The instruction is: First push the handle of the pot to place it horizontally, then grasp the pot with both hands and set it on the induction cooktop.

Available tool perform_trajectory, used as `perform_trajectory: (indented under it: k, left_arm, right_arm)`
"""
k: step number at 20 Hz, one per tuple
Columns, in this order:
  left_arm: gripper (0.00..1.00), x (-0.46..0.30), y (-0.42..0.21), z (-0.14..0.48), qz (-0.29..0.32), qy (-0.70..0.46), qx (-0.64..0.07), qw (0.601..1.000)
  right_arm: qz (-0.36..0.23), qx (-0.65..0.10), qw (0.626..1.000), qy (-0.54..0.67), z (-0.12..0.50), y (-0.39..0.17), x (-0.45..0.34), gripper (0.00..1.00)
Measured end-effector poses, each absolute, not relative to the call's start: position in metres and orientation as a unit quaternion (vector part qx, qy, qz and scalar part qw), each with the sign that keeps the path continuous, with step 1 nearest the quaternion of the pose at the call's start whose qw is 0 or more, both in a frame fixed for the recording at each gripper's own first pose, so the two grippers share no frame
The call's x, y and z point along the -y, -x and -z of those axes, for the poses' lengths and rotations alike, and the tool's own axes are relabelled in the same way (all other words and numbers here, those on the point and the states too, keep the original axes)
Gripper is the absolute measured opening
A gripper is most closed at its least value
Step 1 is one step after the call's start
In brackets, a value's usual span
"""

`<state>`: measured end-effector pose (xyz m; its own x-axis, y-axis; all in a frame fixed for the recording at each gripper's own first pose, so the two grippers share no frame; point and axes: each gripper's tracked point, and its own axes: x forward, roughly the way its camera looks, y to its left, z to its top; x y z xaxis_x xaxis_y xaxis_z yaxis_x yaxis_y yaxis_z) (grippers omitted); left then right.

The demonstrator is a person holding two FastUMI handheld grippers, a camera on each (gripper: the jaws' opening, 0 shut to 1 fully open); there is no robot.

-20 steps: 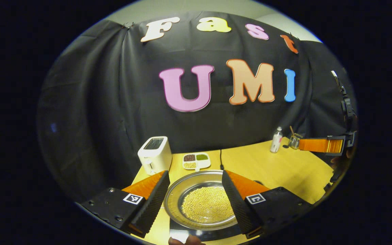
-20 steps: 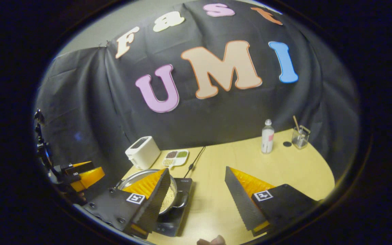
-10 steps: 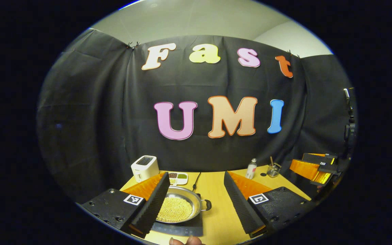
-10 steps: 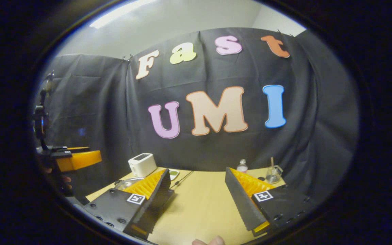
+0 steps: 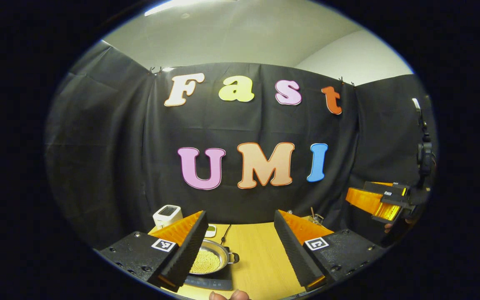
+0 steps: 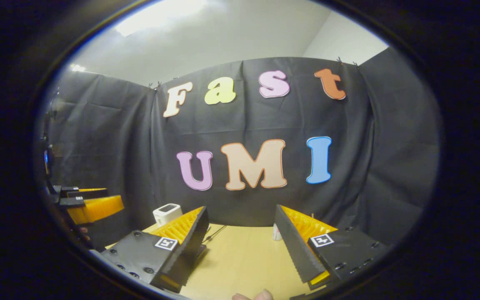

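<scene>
Pot [image 5: 211, 260] sits on the black induction cooktop [image 5: 211, 281] near the left edge of the wooden tabletop [image 5: 256, 266], as the left gripper view shows it. It is a single shallow steel pot holding a bed of small yellow beans [image 5: 206, 261], with one dark side handle [image 5: 232, 258] sticking out level toward the middle of the tabletop.

The left gripper [image 5: 238, 243] hangs above and in front of the pot with its jaws wide apart; they hold nothing and touch nothing. Its left finger [image 5: 183, 246] overlaps the pot's left side in the picture, so most of the pot shows in the gap between the two fingers, nearer the left one, and well beyond the tips.

The right gripper [image 6: 240, 243] likewise has its jaws spread wide and empty, over bare tabletop wood. In the left gripper view the right gripper shows again at the far right, well apart from the pot, with a hand [image 5: 390, 228] behind it; in the right gripper view the left gripper appears at the far left.

Toward the back edge of the tabletop stand one white toaster [image 5: 167, 215], one small divided dish [image 5: 211, 230] partly hidden by the left finger, and one glass with a stick [image 5: 316, 216]. One dark cable [image 5: 224, 234] runs from the back edge toward the cooktop.
</scene>
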<state>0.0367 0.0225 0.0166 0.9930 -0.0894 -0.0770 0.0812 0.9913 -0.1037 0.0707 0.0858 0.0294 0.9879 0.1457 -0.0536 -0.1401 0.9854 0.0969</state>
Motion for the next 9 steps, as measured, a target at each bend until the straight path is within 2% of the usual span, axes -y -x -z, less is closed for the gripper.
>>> perform_trajectory:
  k: [1, 2, 6, 9]
  left_arm:
    - [0.96, -0.02, -0.033, -0.014, 0.049, 0.05, -0.042, 0.997]
    - [0.96, -0.017, -0.028, -0.006, 0.055, 0.051, -0.047, 0.996]
    - [0.96, -0.019, -0.017, 0.009, 0.061, 0.091, -0.061, 0.992]
    - [0.95, -0.037, -0.011, 0.003, 0.043, 0.096, -0.046, 0.993]
  right_arm:
    - [-0.064, -0.032, 0.996, -0.049, -0.031, -0.066, -0.084, 0.99]
    - [-0.059, -0.033, 0.996, -0.055, -0.03, -0.06, -0.087, 0.92]
    - [-0.028, -0.034, 0.998, -0.046, -0.03, -0.031, -0.073, 0.92]
    - [-0.013, -0.015, 0.999, -0.04, -0.044, -0.018, -0.069, 0.92]
